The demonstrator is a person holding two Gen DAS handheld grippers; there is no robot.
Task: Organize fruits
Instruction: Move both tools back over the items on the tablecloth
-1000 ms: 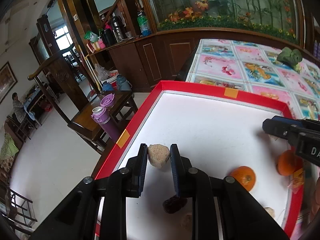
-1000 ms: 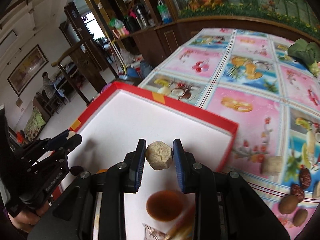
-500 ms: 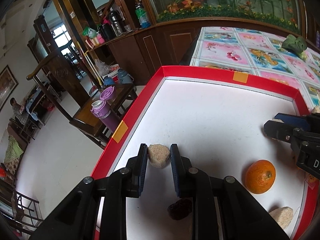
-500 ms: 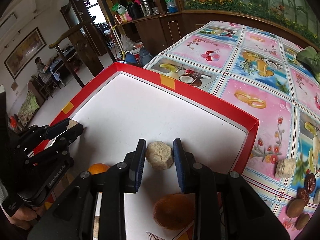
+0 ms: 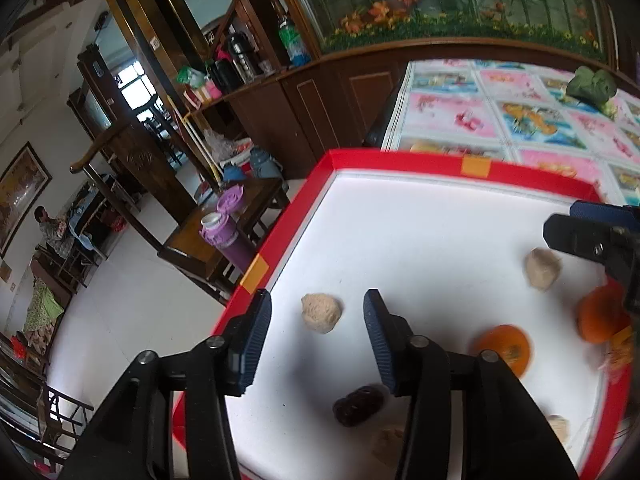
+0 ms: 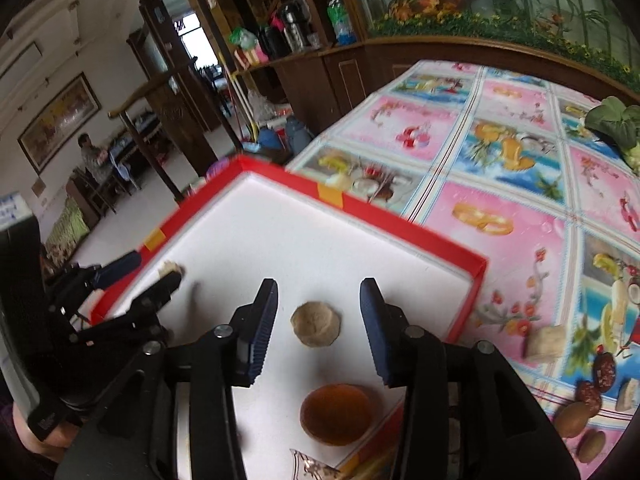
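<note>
Both wrist views look down, close, into one shared red-rimmed tray (image 5: 280, 236) — from opposite sides

Dark wood cabinets (image 5: 304, 92); pale floor (image 5: 132, 312)

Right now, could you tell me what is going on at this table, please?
A person holds a gripper in each hand over a red-rimmed tray. Both the left gripper and the right gripper stand open, each with a beige lump lying free between its fingers. More fruit waits on the tablecloth.
</note>
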